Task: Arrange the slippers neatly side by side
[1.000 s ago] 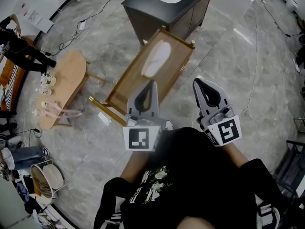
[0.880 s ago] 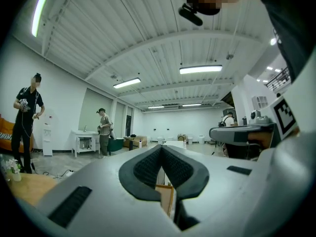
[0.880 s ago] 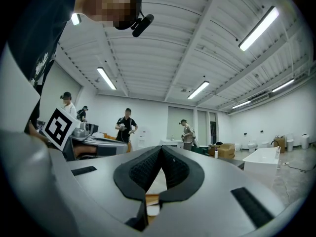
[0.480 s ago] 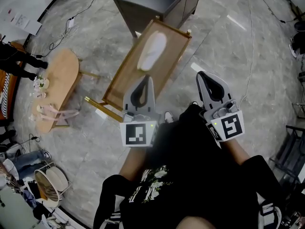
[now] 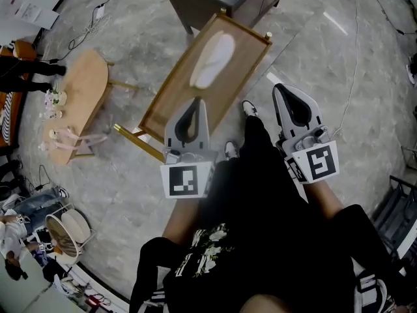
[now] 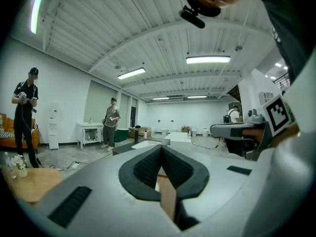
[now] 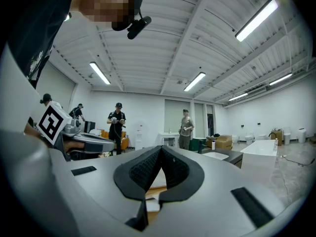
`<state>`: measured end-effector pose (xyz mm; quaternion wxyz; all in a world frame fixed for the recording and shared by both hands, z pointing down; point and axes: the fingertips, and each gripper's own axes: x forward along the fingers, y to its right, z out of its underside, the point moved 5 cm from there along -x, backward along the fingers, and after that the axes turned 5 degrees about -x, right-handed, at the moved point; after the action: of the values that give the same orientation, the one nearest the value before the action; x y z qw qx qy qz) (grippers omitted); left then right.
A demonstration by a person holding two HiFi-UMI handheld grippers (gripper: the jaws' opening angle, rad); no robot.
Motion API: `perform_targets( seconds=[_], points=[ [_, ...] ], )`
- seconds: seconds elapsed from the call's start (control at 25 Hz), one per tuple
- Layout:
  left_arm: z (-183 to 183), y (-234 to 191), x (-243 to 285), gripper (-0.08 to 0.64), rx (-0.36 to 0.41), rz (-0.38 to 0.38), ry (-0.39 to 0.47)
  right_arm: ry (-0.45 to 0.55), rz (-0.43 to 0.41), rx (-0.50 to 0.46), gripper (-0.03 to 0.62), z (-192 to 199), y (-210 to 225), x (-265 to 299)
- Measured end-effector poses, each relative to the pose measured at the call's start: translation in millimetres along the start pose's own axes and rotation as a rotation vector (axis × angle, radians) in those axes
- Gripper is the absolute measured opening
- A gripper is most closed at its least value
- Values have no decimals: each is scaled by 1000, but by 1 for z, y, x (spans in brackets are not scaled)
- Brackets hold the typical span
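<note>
Since a second ago, the wooden tray table (image 5: 172, 106) has shifted up the head view and a shoe (image 5: 249, 108) has stepped beside it. One white slipper (image 5: 212, 60) lies on that table. Two claws, left gripper (image 5: 196, 103) and right gripper (image 5: 284, 91), are both closed and empty.

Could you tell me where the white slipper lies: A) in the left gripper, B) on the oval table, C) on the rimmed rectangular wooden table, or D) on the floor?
C: the white slipper lies on the rectangular wooden table, inside its rim.
</note>
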<state>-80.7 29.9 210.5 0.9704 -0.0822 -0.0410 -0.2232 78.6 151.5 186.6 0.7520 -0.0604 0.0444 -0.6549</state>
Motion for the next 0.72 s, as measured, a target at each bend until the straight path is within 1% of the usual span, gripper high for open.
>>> perform_targets(
  seconds=[0.16,0.36,0.48,0.64,0.72],
  points=[
    [-3,1,22,0,40,-19,-12,-14,-47,11,-3,9,15,27],
    [-4,-1,53,1,20,-74,-39,-15,-137,11,-3,12,33,62],
    [-10,-5,73,0,22,-106,-37,-23,-172,21,-3,16,50,83],
    [-13,-8,107,0,-7,-144,-27,-35,-215,7,-3,21,80,108],
    [-17,-7,123,2,-8,-162,-24,-41,-233,6,-3,23,94,119]
  ],
)
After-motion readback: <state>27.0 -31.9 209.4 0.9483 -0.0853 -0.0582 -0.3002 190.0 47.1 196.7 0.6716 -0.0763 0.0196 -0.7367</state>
